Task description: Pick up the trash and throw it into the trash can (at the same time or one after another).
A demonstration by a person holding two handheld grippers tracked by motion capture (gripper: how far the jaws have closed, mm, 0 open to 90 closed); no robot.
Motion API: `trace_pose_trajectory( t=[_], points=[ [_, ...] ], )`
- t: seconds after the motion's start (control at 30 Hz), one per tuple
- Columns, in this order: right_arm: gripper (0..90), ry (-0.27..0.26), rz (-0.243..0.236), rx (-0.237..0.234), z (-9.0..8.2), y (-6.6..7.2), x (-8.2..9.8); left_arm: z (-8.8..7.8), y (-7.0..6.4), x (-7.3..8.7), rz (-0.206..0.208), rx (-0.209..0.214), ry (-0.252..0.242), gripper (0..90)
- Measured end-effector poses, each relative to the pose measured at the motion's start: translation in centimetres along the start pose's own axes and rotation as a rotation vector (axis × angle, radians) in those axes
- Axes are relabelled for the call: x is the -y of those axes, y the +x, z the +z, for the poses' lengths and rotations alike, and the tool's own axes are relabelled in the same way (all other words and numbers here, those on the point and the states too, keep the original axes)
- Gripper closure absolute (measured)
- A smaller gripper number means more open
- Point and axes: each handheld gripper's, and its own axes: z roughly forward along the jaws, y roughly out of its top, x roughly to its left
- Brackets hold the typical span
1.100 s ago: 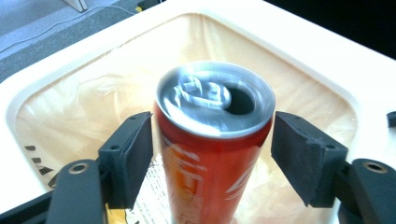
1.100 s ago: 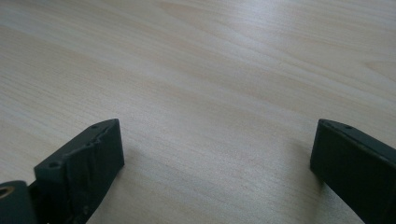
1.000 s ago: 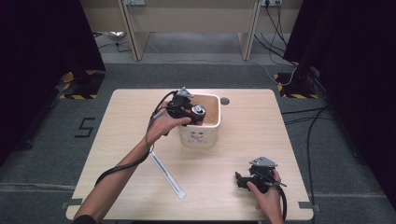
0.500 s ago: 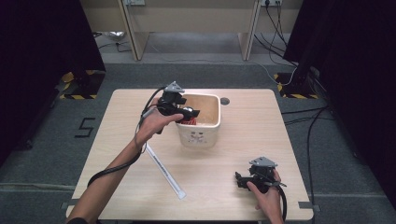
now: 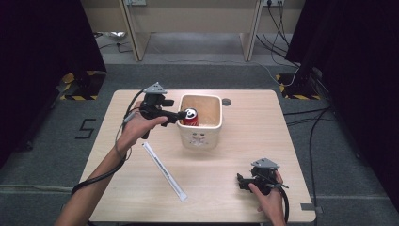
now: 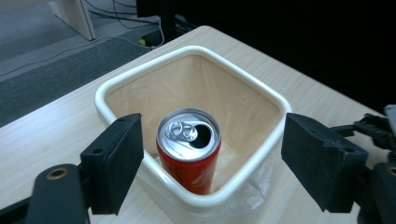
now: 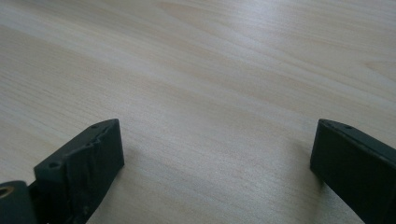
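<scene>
A red drink can [image 5: 190, 117] stands upright in the white bin [image 5: 202, 140], close to the bin's left wall, its opened top [image 6: 189, 131] facing up. My left gripper [image 5: 177, 116] hovers at the bin's left rim [image 6: 140, 65], pointing toward the can. Its jaws have just been opening and stand wide at either side of the can without touching it. The left gripper [image 6: 212, 140] holds nothing. My right gripper [image 5: 242, 181] rests open on the table near the front right, with bare wood between its fingers [image 7: 81, 163].
A long white paper-wrapped straw [image 5: 164, 172] lies slantwise on the table [image 5: 263, 136] in front of the bin. A small round grey cap [image 5: 226, 101] sits in the tabletop behind the bin. Dark curtains and desk legs stand beyond the table.
My left gripper has drawn back to the left and upward from over the bin, leaving the can uncovered inside it. The right gripper has stayed where it was.
</scene>
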Motion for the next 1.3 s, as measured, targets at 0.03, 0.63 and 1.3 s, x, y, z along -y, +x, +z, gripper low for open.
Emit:
trace_pose_trajectory(
  t=[0.03, 0.63, 1.3],
  points=[
    [3.0, 0.000, 0.000, 0.000, 0.0, 0.0, 0.0, -0.3, 0.0, 0.2, 0.001, -0.003, -0.003, 20.8],
    [3.0, 0.000, 0.001, 0.000, 0.0, 0.0, 0.0, -1.4, -0.8, 7.6, -0.025, -0.056, 0.021, 21.7],
    [3.0, 0.001, -0.001, 0.001, 0.0, 0.0, 0.0, 0.4, -1.4, 15.6, -0.065, -0.165, 0.085, 24.1]
  ],
)
